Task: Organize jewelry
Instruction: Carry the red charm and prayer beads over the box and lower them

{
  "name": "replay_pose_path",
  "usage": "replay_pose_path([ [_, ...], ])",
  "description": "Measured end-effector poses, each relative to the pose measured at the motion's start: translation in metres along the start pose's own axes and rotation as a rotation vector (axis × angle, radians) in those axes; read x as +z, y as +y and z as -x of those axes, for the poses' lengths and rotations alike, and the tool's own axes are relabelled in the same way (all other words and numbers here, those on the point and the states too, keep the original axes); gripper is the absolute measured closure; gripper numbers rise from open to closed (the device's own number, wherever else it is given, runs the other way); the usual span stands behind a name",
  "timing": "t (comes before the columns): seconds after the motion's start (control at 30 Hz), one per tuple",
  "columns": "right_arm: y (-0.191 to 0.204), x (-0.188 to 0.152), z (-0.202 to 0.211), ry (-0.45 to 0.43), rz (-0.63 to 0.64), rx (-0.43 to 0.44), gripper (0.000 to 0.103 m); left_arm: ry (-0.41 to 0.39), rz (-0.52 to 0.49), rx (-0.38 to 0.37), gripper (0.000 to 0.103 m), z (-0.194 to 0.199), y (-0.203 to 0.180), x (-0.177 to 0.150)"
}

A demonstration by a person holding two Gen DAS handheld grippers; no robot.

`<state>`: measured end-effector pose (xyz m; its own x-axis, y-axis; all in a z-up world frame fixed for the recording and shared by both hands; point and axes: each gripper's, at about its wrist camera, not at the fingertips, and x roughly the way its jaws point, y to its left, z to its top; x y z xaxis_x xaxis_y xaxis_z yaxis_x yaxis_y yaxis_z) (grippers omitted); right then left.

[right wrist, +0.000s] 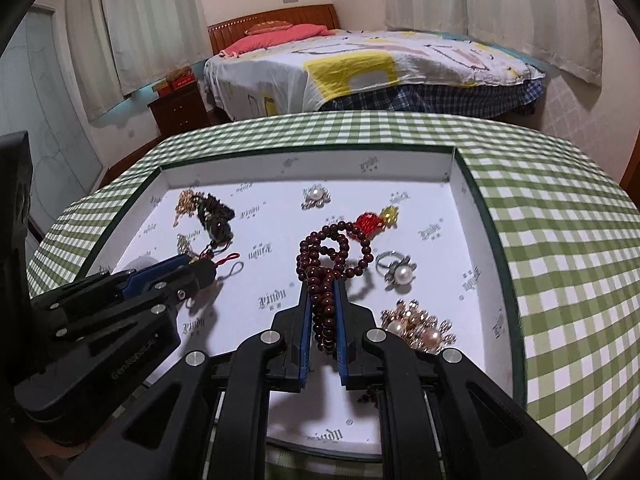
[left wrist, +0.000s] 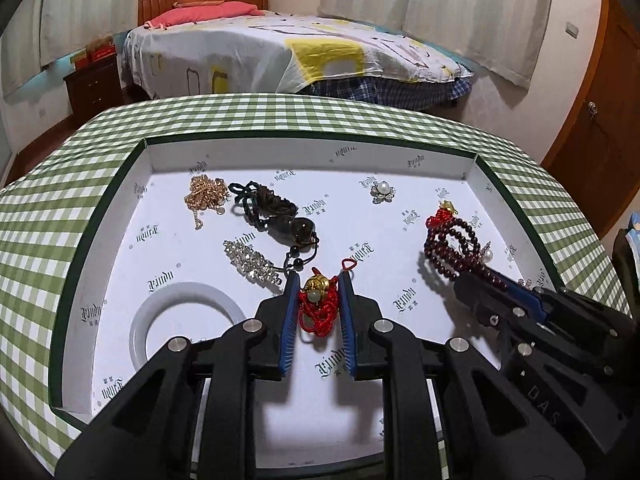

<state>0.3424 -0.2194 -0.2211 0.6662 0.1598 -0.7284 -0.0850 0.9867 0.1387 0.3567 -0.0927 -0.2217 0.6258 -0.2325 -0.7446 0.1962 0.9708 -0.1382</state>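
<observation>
Though hidden from left wrist view, pearl ring (right wrist: 398, 270) beside right gripper (right wrist: 323, 280) clamped on dark beads (right wrist: 324, 280)

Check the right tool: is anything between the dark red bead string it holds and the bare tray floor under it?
Nothing visible. The right tool is shut on the dark red bead string, whose loops hang over bare white tray floor. The pearl ring lies just right of the loops, apart from them.

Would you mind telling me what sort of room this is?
Most likely a bedroom: a made bed with pink pillows, a nightstand beside it, and curtained windows behind.
</observation>
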Motion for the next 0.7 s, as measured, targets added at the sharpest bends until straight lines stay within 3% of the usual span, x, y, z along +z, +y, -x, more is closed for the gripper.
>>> replay_pose_path([
  [0.2,0.0011,-0.0019,-0.0028,0.017,0.002,0.005,0.092,0.012,0.012,0.004,0.083,-0.0018,0.0029,-0.0011],
  [0.3,0.002,-0.0018,-0.0028,0.02,0.003,0.007,0.091,0.015,0.014,0.004,0.073,-0.0017,0.0032,-0.001],
  [0.4,0.0018,-0.0027,-0.0032,0.025,-0.001,0.01,0.09,0.016,0.011,0.006,0.071,-0.0018,0.002,-0.0009],
  [0.47,0.0012,-0.0021,-0.0043,0.031,-0.005,0.012,0.09,0.015,0.011,0.01,0.058,-0.0015,0.0018,-0.001],
  [0.6,0.0005,-0.0024,-0.0045,0.033,-0.005,0.011,0.09,0.009,0.018,0.009,0.056,0.0009,0.0046,-0.0025],
  [0.67,0.0001,-0.0029,-0.0044,0.034,-0.008,0.013,0.084,0.013,0.022,0.004,0.054,0.0012,0.0059,-0.0034],
  [0.7,0.0004,-0.0034,-0.0039,0.032,-0.008,0.011,0.068,0.012,0.022,0.004,0.054,0.0023,0.0061,-0.0039],
])
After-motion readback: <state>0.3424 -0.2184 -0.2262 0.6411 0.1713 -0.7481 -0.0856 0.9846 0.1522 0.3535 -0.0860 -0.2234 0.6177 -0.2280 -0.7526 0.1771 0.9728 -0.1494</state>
